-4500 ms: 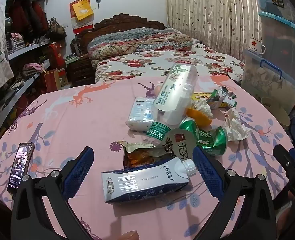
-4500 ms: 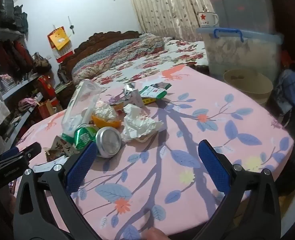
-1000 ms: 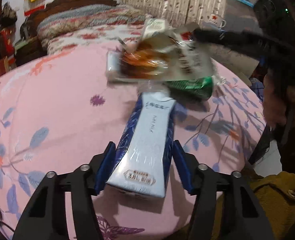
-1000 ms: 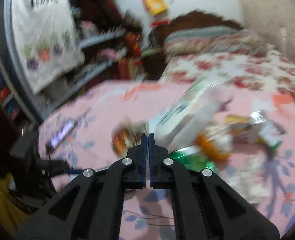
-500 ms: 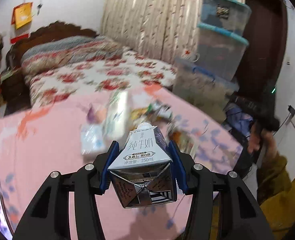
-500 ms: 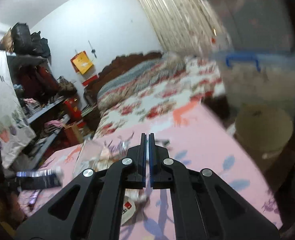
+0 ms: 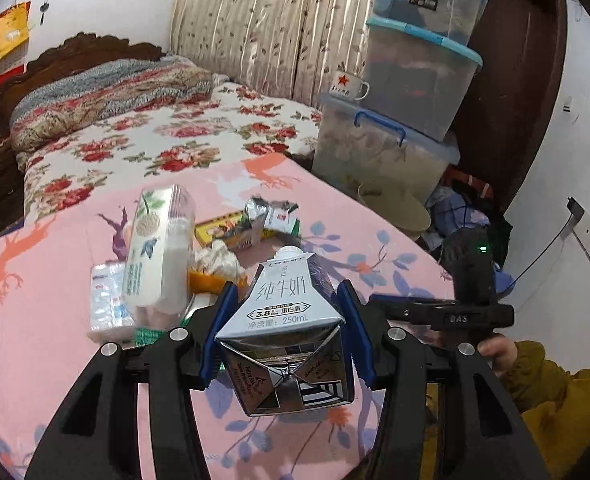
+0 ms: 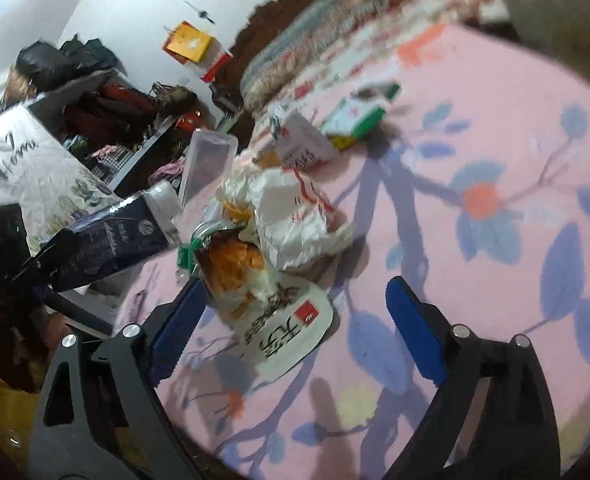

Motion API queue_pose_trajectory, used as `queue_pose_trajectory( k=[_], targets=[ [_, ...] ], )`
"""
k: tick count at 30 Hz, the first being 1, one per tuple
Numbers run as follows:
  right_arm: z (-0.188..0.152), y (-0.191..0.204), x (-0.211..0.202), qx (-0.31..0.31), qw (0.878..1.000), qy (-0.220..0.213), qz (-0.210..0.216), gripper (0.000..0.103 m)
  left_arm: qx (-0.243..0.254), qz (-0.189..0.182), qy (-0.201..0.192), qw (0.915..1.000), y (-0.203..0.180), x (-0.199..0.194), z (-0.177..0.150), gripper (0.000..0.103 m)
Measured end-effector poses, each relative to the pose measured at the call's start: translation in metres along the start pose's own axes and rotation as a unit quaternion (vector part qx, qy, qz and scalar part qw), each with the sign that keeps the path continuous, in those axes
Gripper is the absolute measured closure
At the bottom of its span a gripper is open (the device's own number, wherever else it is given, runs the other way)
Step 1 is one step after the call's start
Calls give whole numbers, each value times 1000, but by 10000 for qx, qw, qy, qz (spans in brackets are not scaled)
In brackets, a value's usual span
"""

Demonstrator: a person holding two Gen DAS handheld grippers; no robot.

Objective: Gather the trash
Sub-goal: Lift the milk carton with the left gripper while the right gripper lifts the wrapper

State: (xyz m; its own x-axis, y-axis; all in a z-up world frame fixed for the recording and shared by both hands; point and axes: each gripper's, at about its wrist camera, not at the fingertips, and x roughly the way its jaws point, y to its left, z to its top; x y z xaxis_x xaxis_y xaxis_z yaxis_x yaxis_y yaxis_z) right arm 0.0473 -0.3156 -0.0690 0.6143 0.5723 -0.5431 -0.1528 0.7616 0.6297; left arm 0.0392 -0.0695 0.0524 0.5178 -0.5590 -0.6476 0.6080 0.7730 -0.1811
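Since half a second ago the right tongs (image 8: 291, 324) have gone from pressed shut to wide apart, nothing between the pads, and now hang low over the trash heap (image 8: 279, 216) on the pink surface (image 8: 495, 160), with the flattened snack wrapper (image 8: 283, 328) lying just in front of them; my guess is they were spread to take that wrapper or the crumpled white paper (image 8: 299, 220) behind it. Left tongs (image 7: 287, 332) are clamped at a middling width on the milk carton (image 7: 291, 328), held clear of the surface with its folded base toward the camera and its cap pointing away, probably lifted so it can be carried off to a bin. A tan basket (image 7: 395, 208) stands on the floor beside the surface, below the stacked storage boxes (image 7: 407, 80); its inside is not visible, and the boxes are too cloudy to tell their contents
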Motion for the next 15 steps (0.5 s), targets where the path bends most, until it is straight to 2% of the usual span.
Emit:
queue_pose_trajectory(
  k=[5,7,10,12,14,15],
  targets=[
    [16,5,26,-663,9957,641,69,23,-147,20,159,9998,8,6,-9,54],
    [23,6,44,-963,9903,1001,65,25,-157,24,145,9998,9,6,-11,54],
    [23,17,60,-1307,9835,1248,112,28,-78,107,118,9998,6,6,-14,54],
    [17,24,66,-1391,9795,1431,258,40,-18,167,119,9998,4,6,-16,54],
    [8,33,66,-1573,9764,1456,246,44,1,177,137,9997,4,6,-17,54],
    [2,37,63,-1674,9749,1454,188,57,4,169,154,9997,5,7,-18,54]
  ],
)
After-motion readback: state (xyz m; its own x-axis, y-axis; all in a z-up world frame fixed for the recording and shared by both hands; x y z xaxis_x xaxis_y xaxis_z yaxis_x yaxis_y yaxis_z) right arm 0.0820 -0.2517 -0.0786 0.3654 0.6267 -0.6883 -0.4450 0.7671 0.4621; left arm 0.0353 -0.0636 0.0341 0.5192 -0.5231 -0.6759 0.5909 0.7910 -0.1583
